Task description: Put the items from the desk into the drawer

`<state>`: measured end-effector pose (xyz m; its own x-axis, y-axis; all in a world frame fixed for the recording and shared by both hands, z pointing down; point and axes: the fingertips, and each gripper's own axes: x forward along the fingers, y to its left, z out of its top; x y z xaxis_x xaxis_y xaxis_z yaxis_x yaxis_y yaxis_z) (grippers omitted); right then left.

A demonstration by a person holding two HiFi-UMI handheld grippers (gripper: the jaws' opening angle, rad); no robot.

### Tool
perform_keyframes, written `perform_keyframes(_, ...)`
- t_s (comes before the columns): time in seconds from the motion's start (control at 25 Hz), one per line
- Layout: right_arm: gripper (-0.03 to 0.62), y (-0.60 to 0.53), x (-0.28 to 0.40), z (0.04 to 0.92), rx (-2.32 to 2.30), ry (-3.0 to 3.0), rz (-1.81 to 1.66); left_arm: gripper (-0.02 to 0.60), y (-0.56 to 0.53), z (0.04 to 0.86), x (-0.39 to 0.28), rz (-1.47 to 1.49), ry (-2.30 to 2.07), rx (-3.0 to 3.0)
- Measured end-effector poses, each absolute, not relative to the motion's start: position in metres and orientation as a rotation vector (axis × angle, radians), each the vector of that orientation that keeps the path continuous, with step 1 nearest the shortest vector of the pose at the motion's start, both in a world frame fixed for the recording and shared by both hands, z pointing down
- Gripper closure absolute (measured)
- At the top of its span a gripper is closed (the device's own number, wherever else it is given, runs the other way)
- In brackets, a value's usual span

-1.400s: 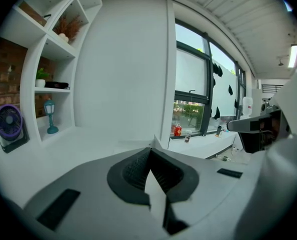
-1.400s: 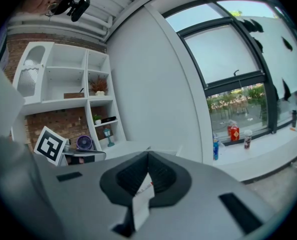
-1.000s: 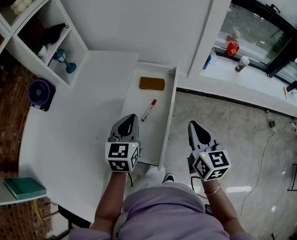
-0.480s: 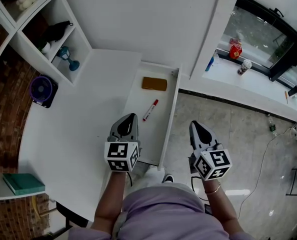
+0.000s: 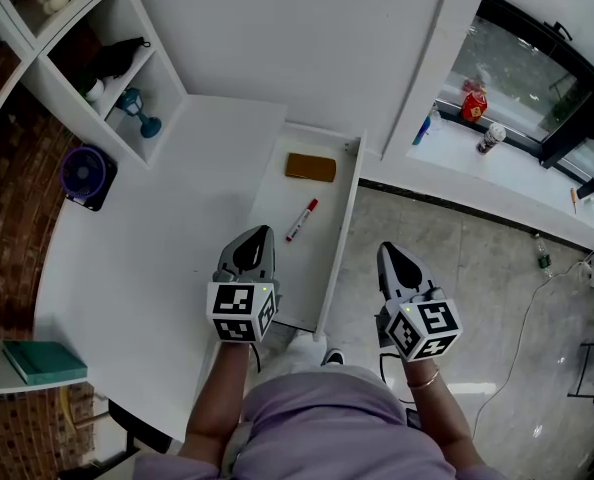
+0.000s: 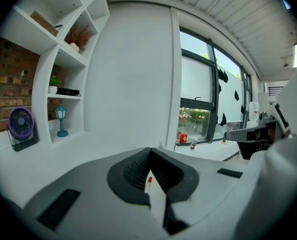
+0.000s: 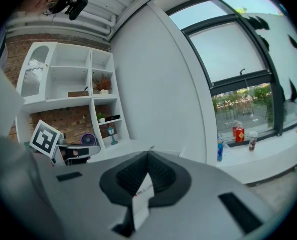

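Left gripper (image 5: 260, 236): I saw its jaws pressed together on nothing, over the desk (image 5: 147, 248), just left of the drawer (image 5: 343, 230).
Right gripper (image 5: 388, 252): jaws together too, empty, right of the drawer, above the floor.
Red marker (image 5: 298, 220): I found it inside the drawer, near the middle.
Brown block (image 5: 310, 167): inside the drawer, at its far end.

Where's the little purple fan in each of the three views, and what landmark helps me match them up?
Head view: the purple fan is at the far left, on the desk by the brick wall.
Left gripper view: the fan is at the far left, mid-height, beside the shelves.
Right gripper view: the fan is small, left of centre, below the shelves.
Shared landmark: the blue lamp in the shelf cubby next to it.
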<state>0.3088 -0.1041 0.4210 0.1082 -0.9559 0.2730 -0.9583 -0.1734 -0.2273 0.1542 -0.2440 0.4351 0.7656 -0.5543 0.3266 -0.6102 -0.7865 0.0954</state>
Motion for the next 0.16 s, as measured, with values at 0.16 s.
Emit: perform_keyframes(0.16,0.591,-0.1058,0.3087,0.4209,2.328,-2.02,0.565,0.581,-0.2452,0.4371,0.1549,0.425,-0.916,2.762)
